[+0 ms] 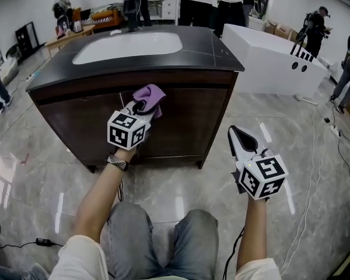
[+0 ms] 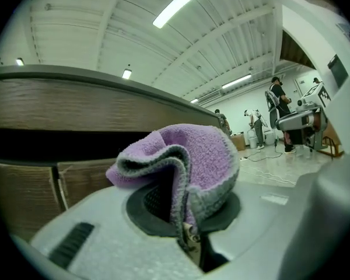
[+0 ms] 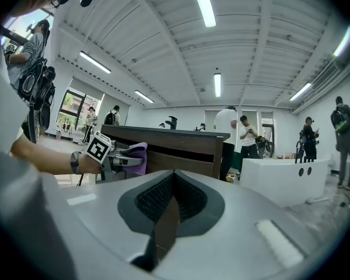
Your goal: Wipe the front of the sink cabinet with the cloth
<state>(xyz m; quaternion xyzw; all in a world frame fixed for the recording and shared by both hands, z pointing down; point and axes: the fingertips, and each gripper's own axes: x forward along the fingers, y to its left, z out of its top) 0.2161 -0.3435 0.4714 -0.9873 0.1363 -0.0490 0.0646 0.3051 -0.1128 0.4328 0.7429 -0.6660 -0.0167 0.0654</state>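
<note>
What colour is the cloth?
The cloth is purple with a grey edge, best seen in the left gripper view.

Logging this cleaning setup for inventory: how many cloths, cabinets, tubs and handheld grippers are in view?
purple cloth: 1
sink cabinet: 1
white bathtub: 1
grippers: 2 (left gripper, right gripper)
Total: 5

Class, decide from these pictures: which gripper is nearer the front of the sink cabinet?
Left. The left gripper, shut on the purple cloth, is right up by the cabinet front; the right gripper hangs back over the floor, shut and empty.
</note>
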